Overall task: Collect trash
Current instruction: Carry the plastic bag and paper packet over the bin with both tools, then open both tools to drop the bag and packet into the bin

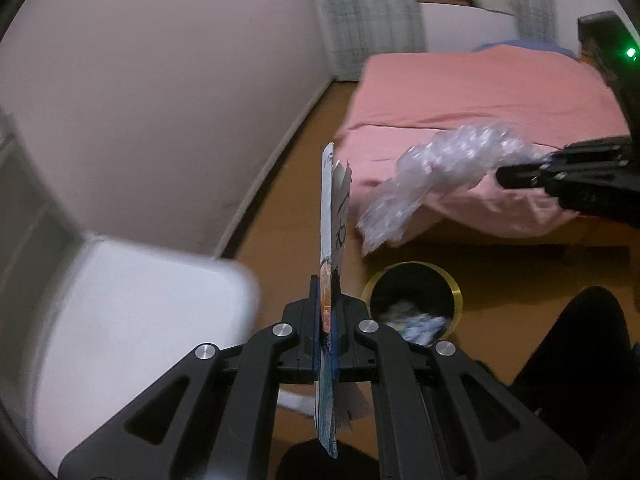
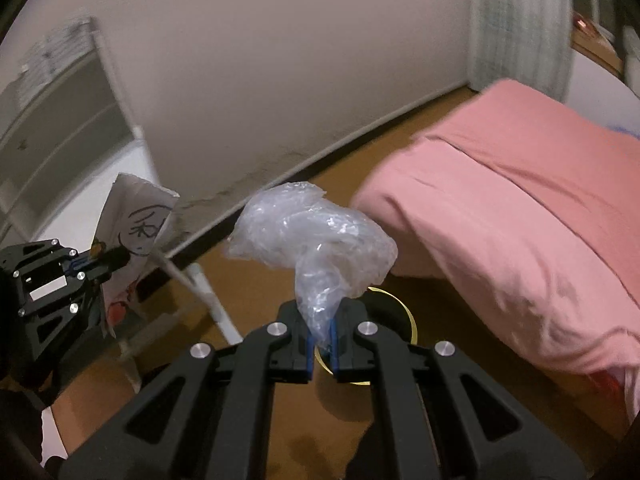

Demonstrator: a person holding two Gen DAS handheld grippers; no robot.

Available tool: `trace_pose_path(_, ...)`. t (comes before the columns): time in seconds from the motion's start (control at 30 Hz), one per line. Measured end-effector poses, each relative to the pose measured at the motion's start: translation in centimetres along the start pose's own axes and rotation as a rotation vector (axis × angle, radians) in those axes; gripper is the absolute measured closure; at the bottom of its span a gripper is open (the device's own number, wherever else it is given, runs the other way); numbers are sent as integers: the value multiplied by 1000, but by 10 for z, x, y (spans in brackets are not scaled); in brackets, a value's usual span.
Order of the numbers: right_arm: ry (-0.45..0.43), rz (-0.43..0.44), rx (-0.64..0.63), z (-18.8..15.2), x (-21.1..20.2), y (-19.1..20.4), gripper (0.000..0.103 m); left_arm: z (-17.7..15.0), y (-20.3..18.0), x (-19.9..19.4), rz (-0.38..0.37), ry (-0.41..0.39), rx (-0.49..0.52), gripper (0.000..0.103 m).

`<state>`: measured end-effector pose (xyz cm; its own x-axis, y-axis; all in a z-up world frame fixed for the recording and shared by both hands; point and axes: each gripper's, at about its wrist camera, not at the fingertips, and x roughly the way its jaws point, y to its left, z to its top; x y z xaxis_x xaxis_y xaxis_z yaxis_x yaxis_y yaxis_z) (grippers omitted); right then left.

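trash inside bin [image 1: 414, 300] visible from left wrist only (crumpled).

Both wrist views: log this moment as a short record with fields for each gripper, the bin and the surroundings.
left gripper: shut on paper wrapper, held edge-up
right gripper: shut on clear plastic bag, crumpled
bin: black, gold rim, on brown floor beside the bed, some trash already inside
bed: pink cover
trash released: not yet, both pieces gripped
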<state>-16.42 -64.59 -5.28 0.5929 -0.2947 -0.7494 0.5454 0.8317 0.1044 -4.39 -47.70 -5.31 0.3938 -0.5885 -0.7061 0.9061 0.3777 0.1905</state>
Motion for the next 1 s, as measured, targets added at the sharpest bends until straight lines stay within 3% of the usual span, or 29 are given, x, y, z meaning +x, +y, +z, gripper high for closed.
trace_pose_path(0.23, 85, -43, 101, -40, 51, -51, 97, 2, -53, 77, -94, 59, 43, 100)
trace_pose_path(0.33, 129, -47, 132, -49, 86, -61, 97, -7, -56, 112, -141, 112, 22, 100)
trace_pose_path(0.63, 245, -44, 214, -72, 179, -92, 97, -20, -64, 196, -186, 230, -15, 100)
trace_pose_path(0.87, 282, -34, 233, -67, 201, -96, 97, -23, -78, 239, -210, 277, -53, 100)
trace_pose_path(0.9, 294, -19, 251, -68, 205, -99, 93, -23, -79, 243, -215, 281, -56, 100)
trace_pose_path(0.97, 311, 1, 270, -66, 208, -102, 60, -23, -82, 248, -219, 287, -63, 100)
trace_pose_path(1.0, 297, 5, 278, -65, 206, -104, 25, -23, -82, 251, -220, 291, -64, 100)
